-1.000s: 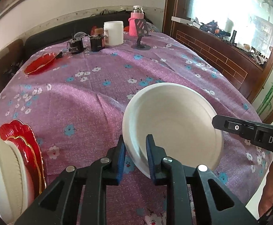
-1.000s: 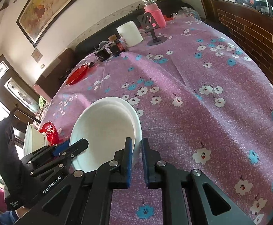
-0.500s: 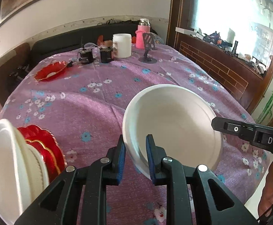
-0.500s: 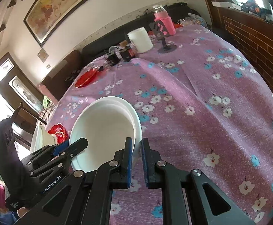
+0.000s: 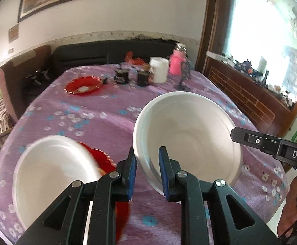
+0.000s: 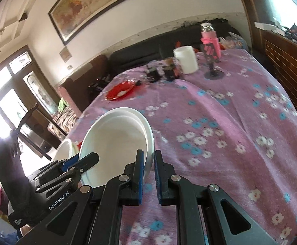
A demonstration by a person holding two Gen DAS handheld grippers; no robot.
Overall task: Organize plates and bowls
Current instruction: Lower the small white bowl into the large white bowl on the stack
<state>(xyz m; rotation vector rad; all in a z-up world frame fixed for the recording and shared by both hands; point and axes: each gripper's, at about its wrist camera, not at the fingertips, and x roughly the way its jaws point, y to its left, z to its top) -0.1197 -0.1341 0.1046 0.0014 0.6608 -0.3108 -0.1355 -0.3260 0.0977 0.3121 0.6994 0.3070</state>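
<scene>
Fingers (image 5: 132, 164) pinch nested white bowls (image 5: 189, 134), empty

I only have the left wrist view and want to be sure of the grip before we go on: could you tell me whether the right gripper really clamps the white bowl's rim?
Observer: Yes. In the right wrist view the right gripper is shut on the rim of the white bowl, with one pad inside and one outside.
Operator: Thank you. Is it a single bowl?
Observer: It seems not. That view shows a second white rim nested just outside the first.
</scene>
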